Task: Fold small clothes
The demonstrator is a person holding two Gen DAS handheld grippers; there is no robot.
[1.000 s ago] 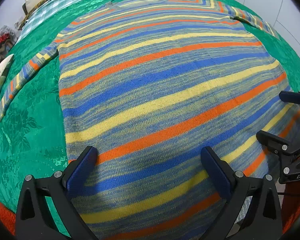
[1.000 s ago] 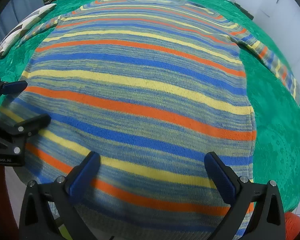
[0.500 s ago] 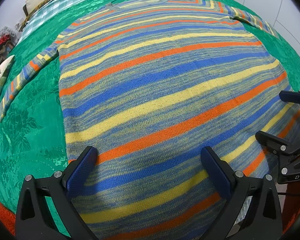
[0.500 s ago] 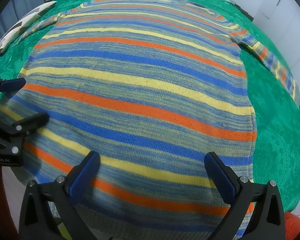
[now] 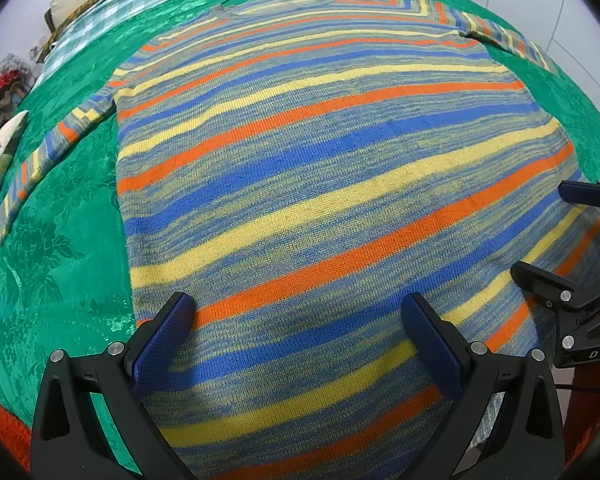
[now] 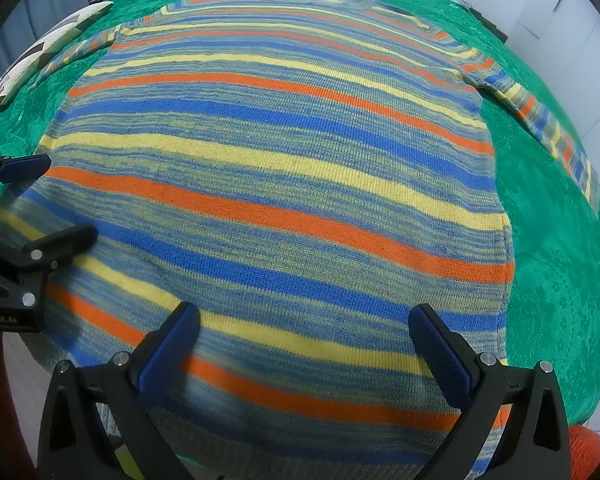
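Observation:
A knitted sweater [image 5: 319, 168] with blue, yellow and orange stripes lies spread flat on a green bed cover [image 5: 60, 240], sleeves out to both sides, neck at the far end. It also fills the right wrist view [image 6: 280, 184]. My left gripper [image 5: 298, 320] is open and empty above the sweater's lower left part. My right gripper [image 6: 303, 328] is open and empty above the lower right part. Each gripper shows at the edge of the other's view, the right one [image 5: 571, 232] and the left one [image 6: 40, 200], both open over the hem.
The green cover [image 6: 559, 280] reaches round the sweater. A checked blanket [image 5: 112, 8] lies at the far end. A patterned pillow [image 6: 40, 56] lies at the left edge. White cupboard doors [image 6: 559, 8] stand at the right.
Both grippers have moved slightly towards the sweater's hem; the sweater has not moved and both stay open.

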